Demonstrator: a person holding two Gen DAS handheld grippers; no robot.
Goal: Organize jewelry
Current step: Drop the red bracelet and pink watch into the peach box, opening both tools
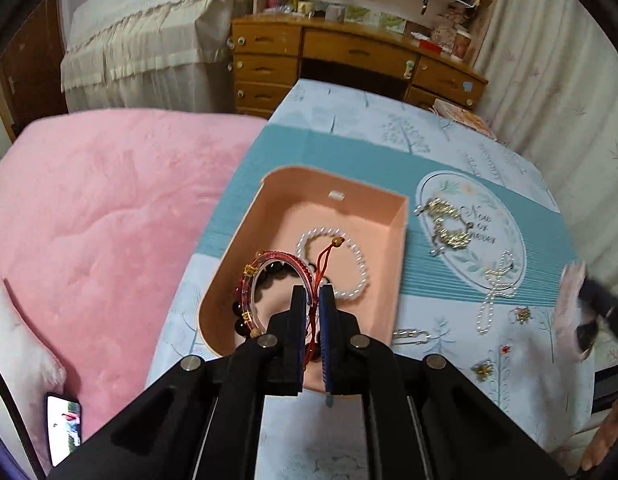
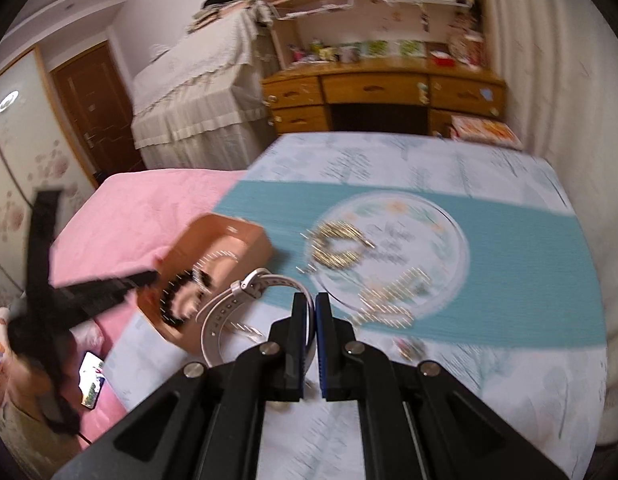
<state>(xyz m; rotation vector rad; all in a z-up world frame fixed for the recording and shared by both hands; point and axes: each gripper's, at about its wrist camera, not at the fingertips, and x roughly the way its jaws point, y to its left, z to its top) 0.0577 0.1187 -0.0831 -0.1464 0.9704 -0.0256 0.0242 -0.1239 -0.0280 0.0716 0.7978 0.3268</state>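
My left gripper [image 1: 313, 294] pinches the red cord bracelet [image 1: 277, 280] over the pink box [image 1: 401, 236]; I should lower it flat before letting go. My right gripper [image 2: 312, 304] is clamped on the white watch strap [image 2: 245, 292], near that box. The box holds 1 pearl bracelet [image 1: 349, 258] and dark beads [image 1: 269, 276].

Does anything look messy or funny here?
Nothing is broken or spilled. Some jewelry still lies loose on the tablecloth beside the pink box, like the pearl string and the gold chain.
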